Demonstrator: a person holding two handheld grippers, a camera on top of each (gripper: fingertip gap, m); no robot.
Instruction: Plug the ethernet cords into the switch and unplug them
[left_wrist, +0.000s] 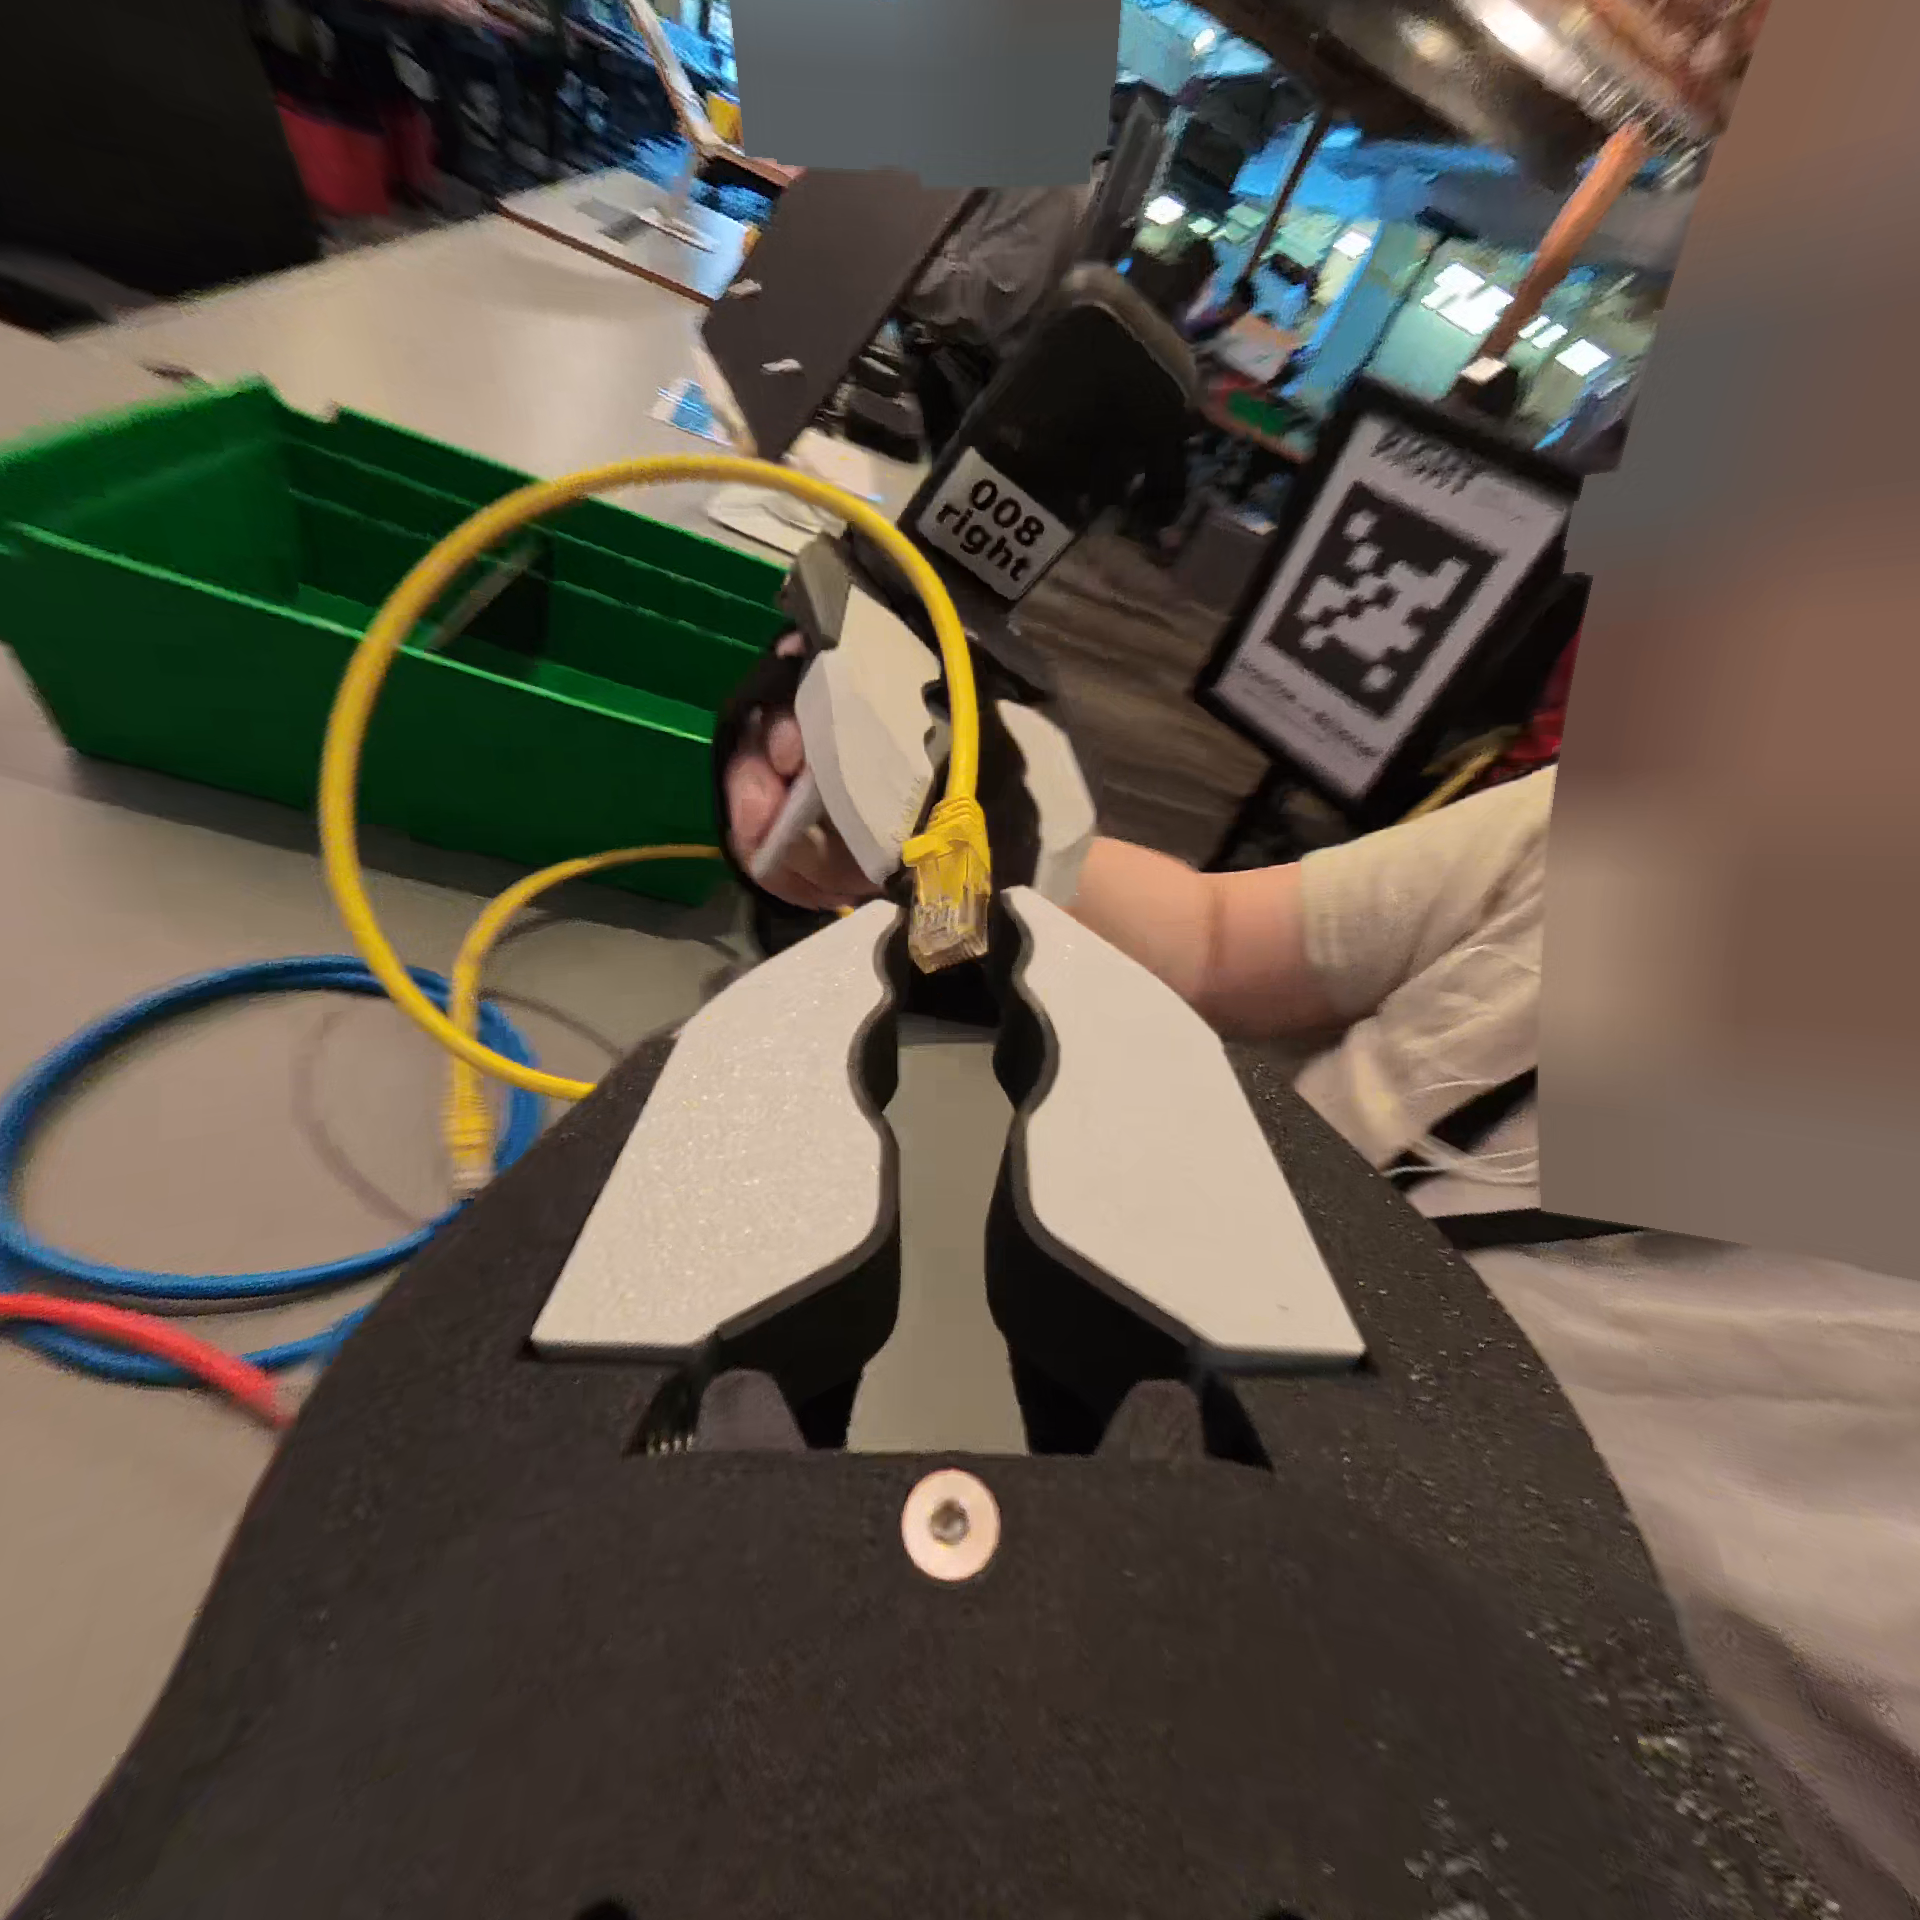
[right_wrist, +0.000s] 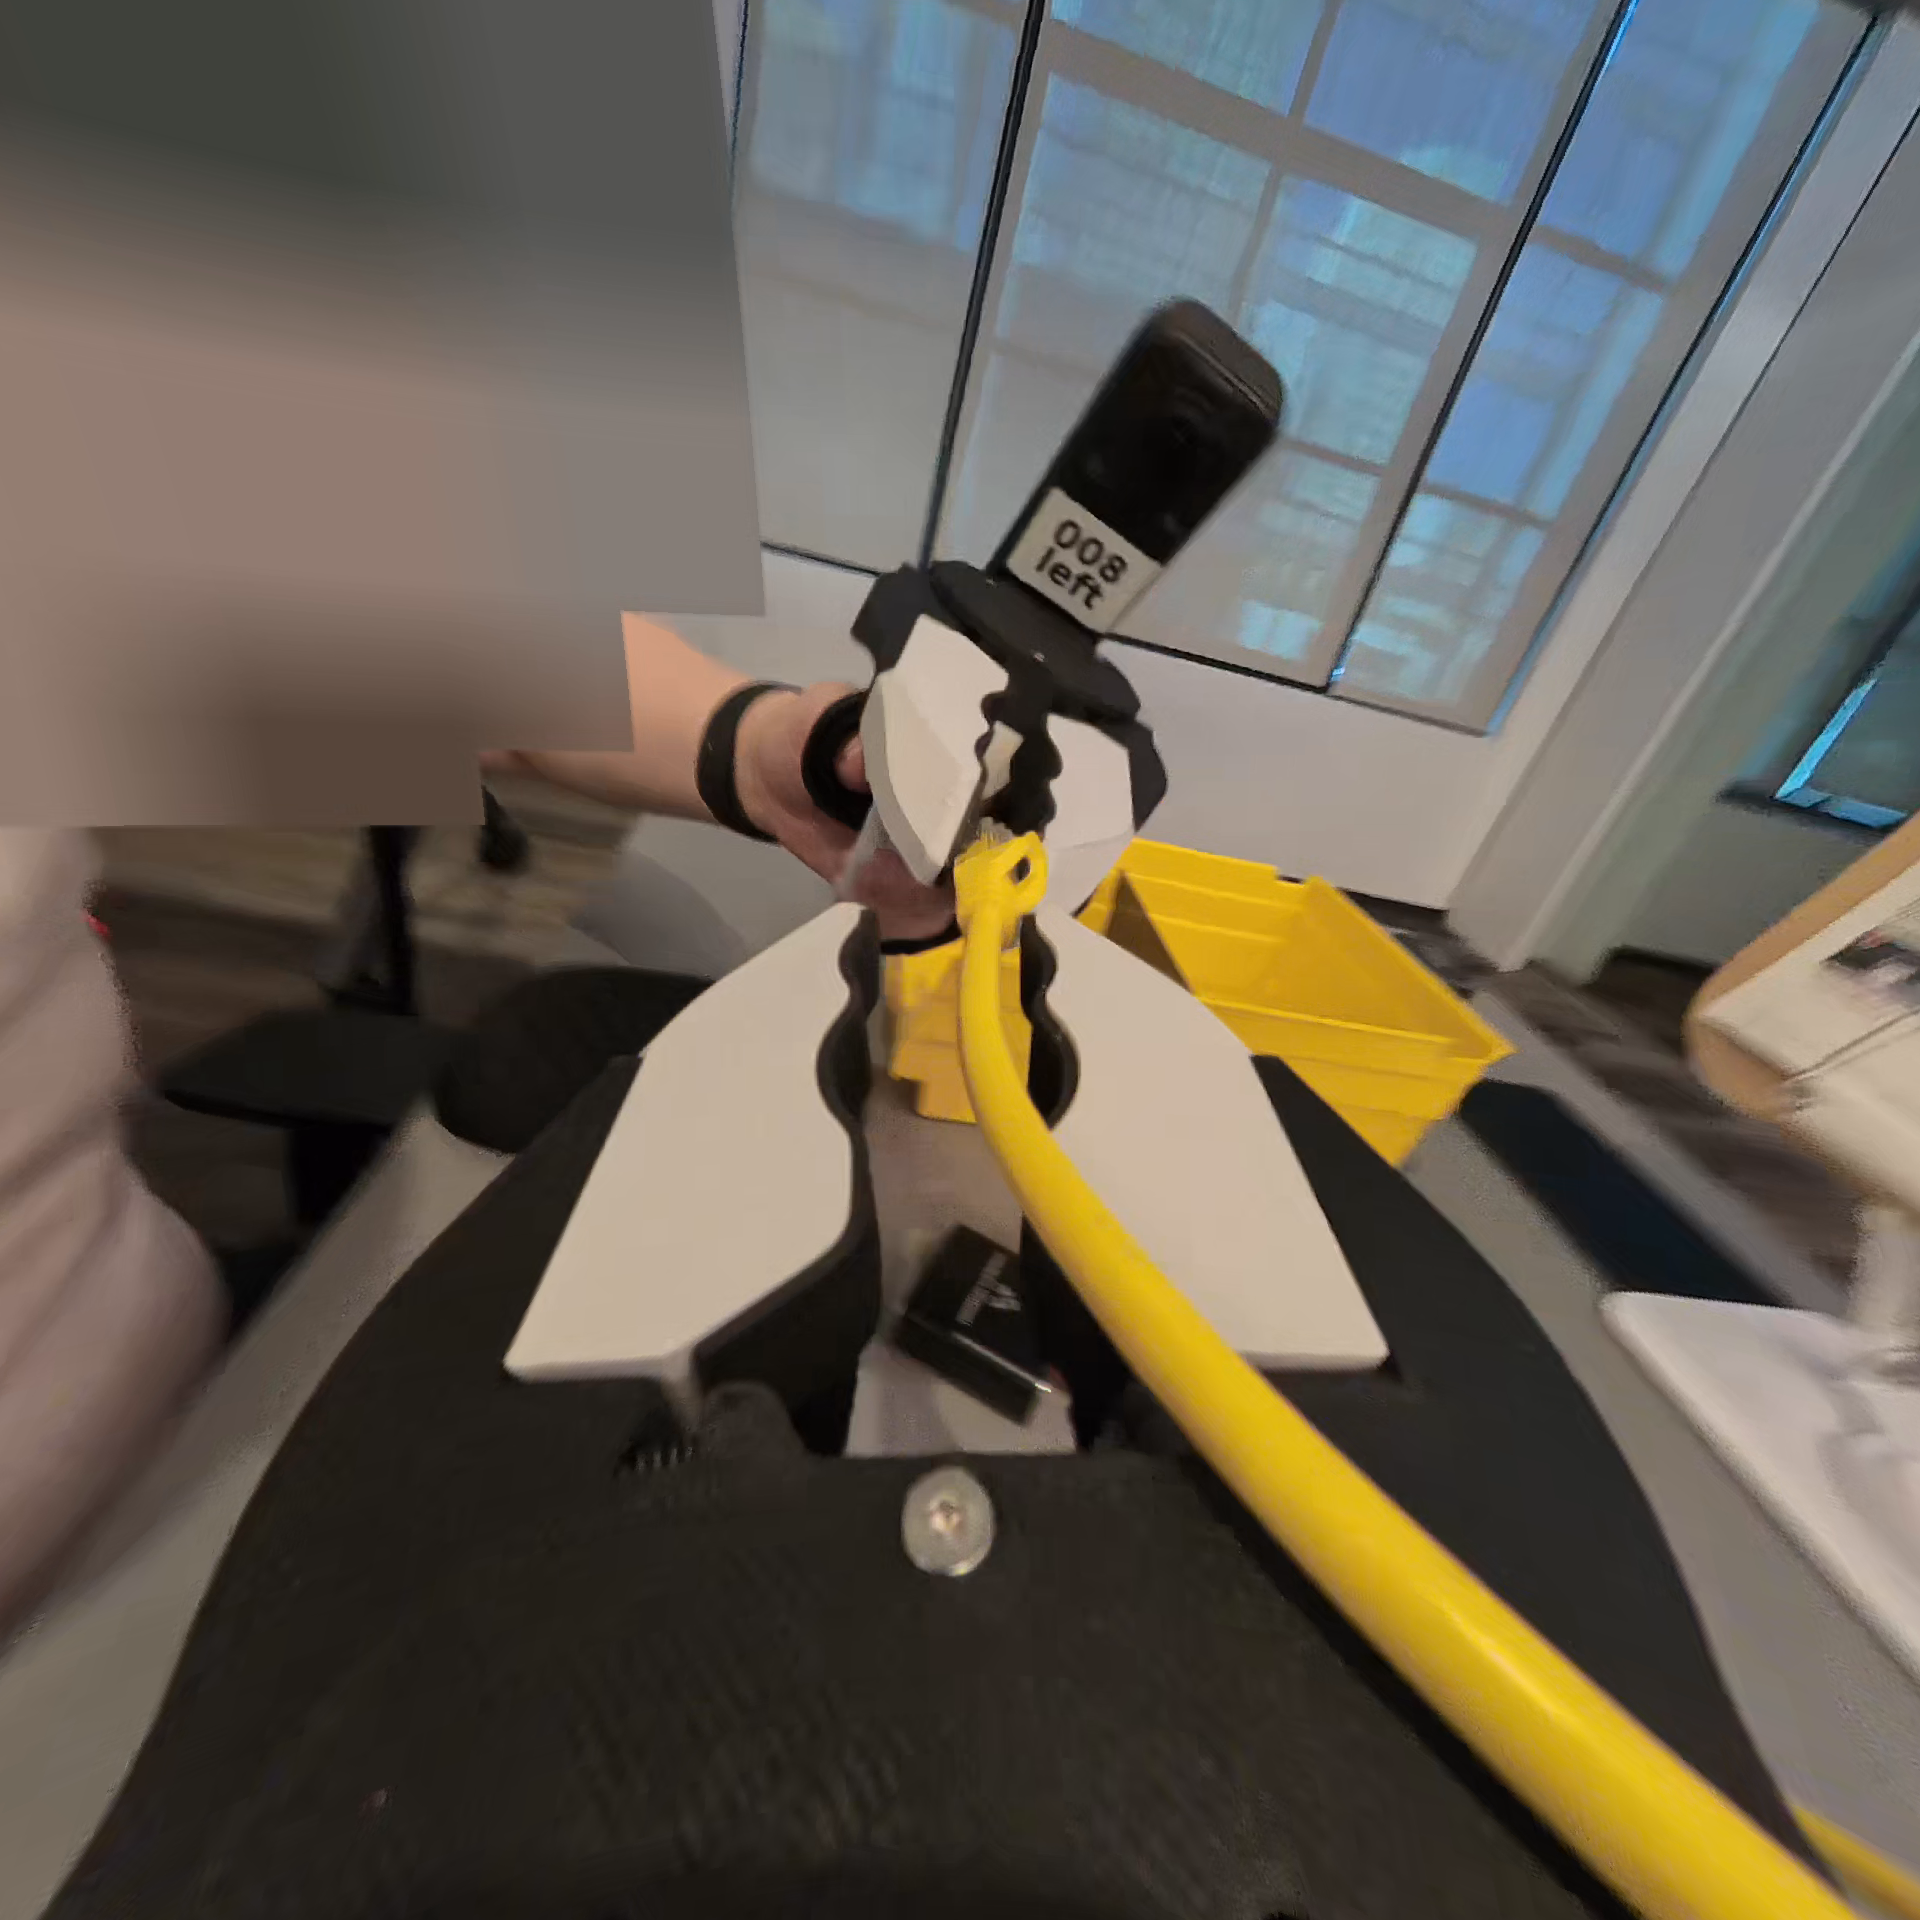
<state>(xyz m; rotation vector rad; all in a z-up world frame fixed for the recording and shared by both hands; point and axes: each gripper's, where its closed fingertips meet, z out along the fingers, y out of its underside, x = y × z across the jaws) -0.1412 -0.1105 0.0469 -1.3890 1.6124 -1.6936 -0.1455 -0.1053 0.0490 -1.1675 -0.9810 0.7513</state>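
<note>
Handing over yellow cord (left_wrist: 644, 488) | left gripper (left_wrist: 951, 940) clamps plug (left_wrist: 945, 914) | right gripper (right_wrist: 951, 940) loosened around cable | release only once plug sits square.

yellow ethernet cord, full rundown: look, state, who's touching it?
The yellow ethernet cord is thin and glossy, curving through the air in a wide loop. One clear-tipped plug sits between the left gripper fingertips, booted end up. The cable just behind it runs through the right gripper, whose jaws stand apart around it. The other plug lies on the grey table over a blue cable.
</note>
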